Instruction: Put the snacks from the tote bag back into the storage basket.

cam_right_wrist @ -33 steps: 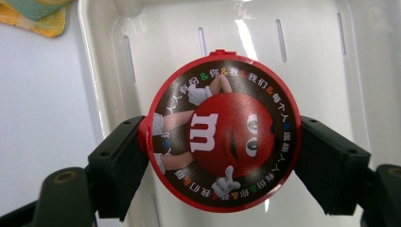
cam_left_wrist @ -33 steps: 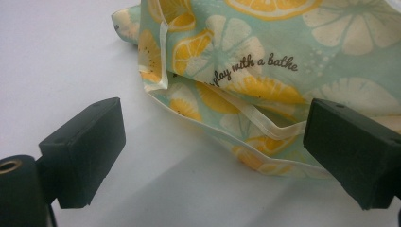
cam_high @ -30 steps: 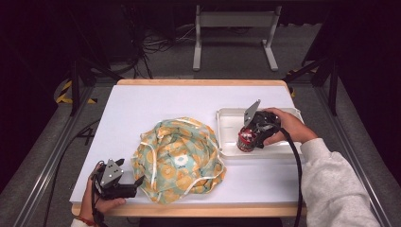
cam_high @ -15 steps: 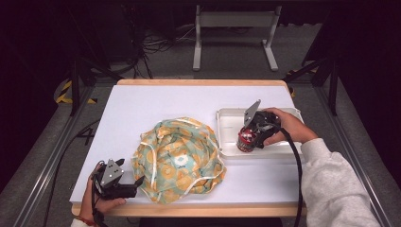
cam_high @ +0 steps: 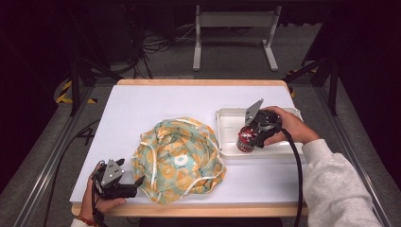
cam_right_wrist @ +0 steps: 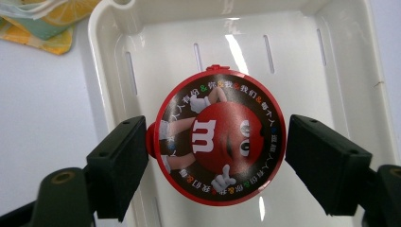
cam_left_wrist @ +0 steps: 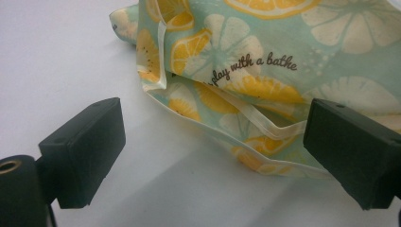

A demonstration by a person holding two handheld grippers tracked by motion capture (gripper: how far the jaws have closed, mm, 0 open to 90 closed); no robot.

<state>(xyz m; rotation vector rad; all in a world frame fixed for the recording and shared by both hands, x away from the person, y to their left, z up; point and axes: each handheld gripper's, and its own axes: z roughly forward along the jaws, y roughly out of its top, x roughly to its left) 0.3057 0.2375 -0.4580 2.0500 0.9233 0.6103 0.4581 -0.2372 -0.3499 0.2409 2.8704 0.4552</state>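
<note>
Almost nothing has shifted since the earlier frames. The right hand-held gripper (cam_high: 249,138) stays over the white tray (cam_high: 227,118) near the right edge of the worktop (cam_high: 156,101), in the same place as a second ago. The red candy tin (cam_high: 245,139) stands inside the tray as before, toward its near side. In the right gripper view the tin's round lid (cam_right_wrist: 220,137), printed with a red cartoon figure, sits between the two black jaws; the left jaw meets the tin's rim, while a thin gap shows between the lid and the right jaw, so the right hand-held gripper (cam_right_wrist: 215,161) brackets the tin with its jaws spread and is not clamped on it. The tray's slotted floor (cam_right_wrist: 302,61) shows behind the tin.

The left hand-held gripper (cam_high: 135,182) lies low at the near left corner of the worktop, unmoved, its jaws pointing at the citrus-print cloth bag (cam_high: 177,158) that lies crumpled near the middle of the near edge. In the left gripper view the jaws stand wide apart; the bag's folded hem (cam_left_wrist: 246,113) lies between and just beyond them, and nothing is gripped. The bag's shape and place match the earlier frames.
</note>
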